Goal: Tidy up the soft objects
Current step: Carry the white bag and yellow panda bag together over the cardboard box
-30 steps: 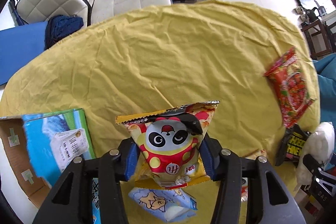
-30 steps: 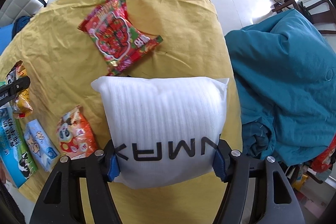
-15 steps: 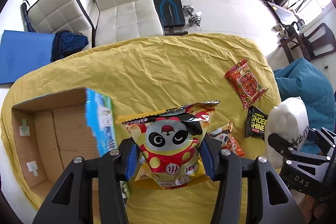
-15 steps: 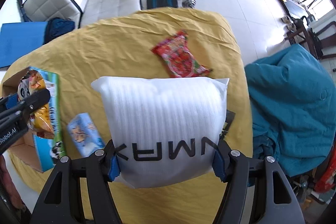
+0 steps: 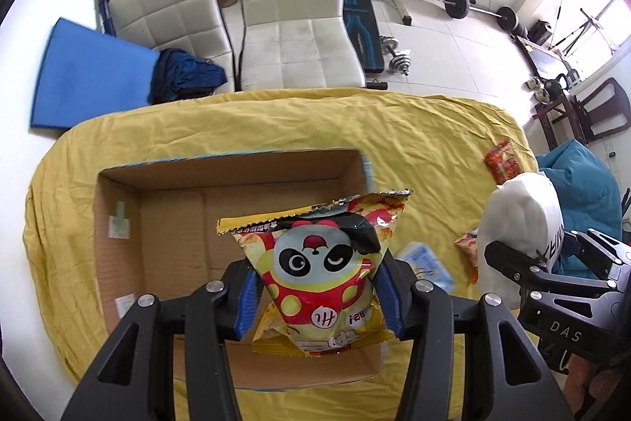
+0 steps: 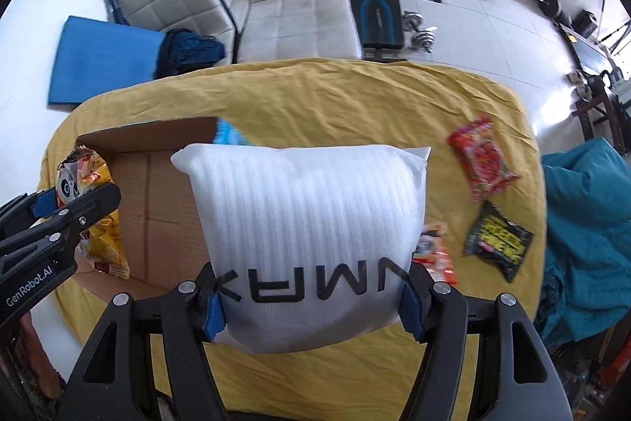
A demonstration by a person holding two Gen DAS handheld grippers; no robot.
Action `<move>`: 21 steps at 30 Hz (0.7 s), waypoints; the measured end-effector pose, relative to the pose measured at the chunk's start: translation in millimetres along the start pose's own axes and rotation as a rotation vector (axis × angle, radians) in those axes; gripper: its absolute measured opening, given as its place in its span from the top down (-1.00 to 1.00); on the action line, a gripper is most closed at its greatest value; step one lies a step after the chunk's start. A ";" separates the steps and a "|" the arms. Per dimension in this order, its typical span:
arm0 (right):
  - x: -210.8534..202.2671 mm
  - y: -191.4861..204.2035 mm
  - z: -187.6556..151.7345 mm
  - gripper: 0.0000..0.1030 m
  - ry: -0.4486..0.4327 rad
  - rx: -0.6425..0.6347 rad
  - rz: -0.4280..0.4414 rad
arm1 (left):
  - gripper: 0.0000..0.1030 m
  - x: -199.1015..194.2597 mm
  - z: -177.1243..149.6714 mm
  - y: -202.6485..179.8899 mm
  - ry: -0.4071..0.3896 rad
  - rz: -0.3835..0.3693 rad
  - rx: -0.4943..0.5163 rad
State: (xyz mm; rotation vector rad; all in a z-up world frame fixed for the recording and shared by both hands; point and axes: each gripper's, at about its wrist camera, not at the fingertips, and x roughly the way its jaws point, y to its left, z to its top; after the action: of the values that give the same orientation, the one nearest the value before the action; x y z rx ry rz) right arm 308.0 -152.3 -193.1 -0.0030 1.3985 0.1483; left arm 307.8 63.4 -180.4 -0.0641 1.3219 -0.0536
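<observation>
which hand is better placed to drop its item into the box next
Left. Its tongs hold the panda snack bag directly over the open cardboard box. The right tongs, gripping the white pillow, sit more to the side, past the box's right wall.

"GenRobot.AI" on left gripper (image 6: 59, 219); "DAS" on right gripper (image 5: 552, 287)

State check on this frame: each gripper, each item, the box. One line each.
Left gripper: shut on panda-print yellow snack bag, held over the box.
Right gripper: shut on white foam pouch.
Open cardboard box: open, nothing seen inside.
Red snack packet: lying on yellow cloth.
Black snack packet: lying on the cloth.
</observation>
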 end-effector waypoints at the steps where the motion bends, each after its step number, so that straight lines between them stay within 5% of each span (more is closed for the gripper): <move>1: 2.3 16.8 2.3 -0.35 0.003 -0.008 0.010 | 0.08 2.2 0.4 9.6 0.009 -0.003 -0.003; 9: 46.3 121.8 20.1 -0.35 0.055 -0.029 0.085 | 0.07 40.7 3.4 98.1 0.120 -0.054 -0.030; 21: 126.6 200.7 37.9 -0.36 0.148 -0.035 0.088 | 0.07 115.3 13.6 152.8 0.238 -0.093 -0.043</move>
State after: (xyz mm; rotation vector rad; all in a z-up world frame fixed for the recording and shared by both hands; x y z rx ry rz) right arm 344.7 62.8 -293.5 0.0189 1.5442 0.2493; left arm 349.7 207.2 -300.3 -0.1593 1.5580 -0.1147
